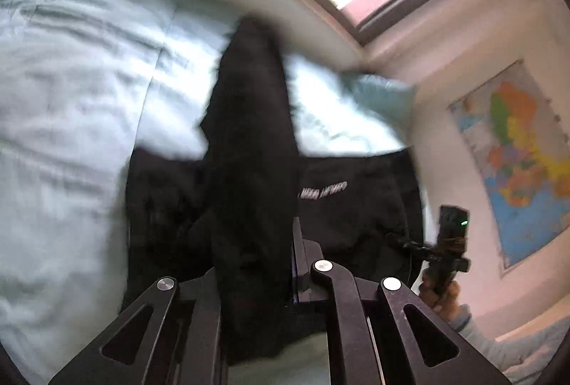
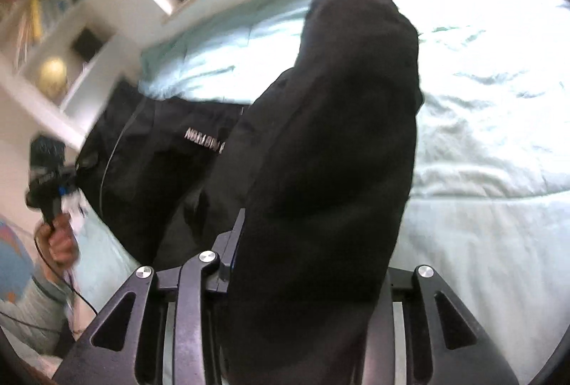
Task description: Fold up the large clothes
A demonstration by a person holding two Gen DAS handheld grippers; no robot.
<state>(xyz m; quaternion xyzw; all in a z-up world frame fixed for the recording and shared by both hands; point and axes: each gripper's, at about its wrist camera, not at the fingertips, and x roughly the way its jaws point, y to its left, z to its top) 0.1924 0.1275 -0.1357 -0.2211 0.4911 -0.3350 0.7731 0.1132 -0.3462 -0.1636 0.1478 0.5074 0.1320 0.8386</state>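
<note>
1. The black garment (image 1: 249, 150) is held up over the bed (image 1: 71, 100). One part of it is gathered in each gripper, and a slack span with pale lettering hangs between them.
2. In the left wrist view, a thick fold of the cloth rises straight out from between the fingers of the left gripper (image 1: 254, 281) and stands above it. The jaws are narrowed onto that fold.
3. In the right wrist view, a broader bunch of the same garment (image 2: 331, 135) fills the right gripper (image 2: 306, 281) and hides its far finger. The jaws appear to be closed on it, though blur and the mass of cloth make the exact pinch hard to judge.
4. From each camera the other gripper is seen off to the side, in the person's hand (image 1: 441, 296), at the far end of the hanging span.
5. A slip is the chief risk: a bulky, uneven bunch may be held by its outer layers only, and a quick swing could pull it free.
6. A crooked fold could also follow if the two held parts are not matching corners or are lowered unevenly, since the slack middle would then land twisted.
7. The quilt (image 2: 481, 100) beneath is rumpled, so creases could be pressed into the garment as it is laid down.
</note>
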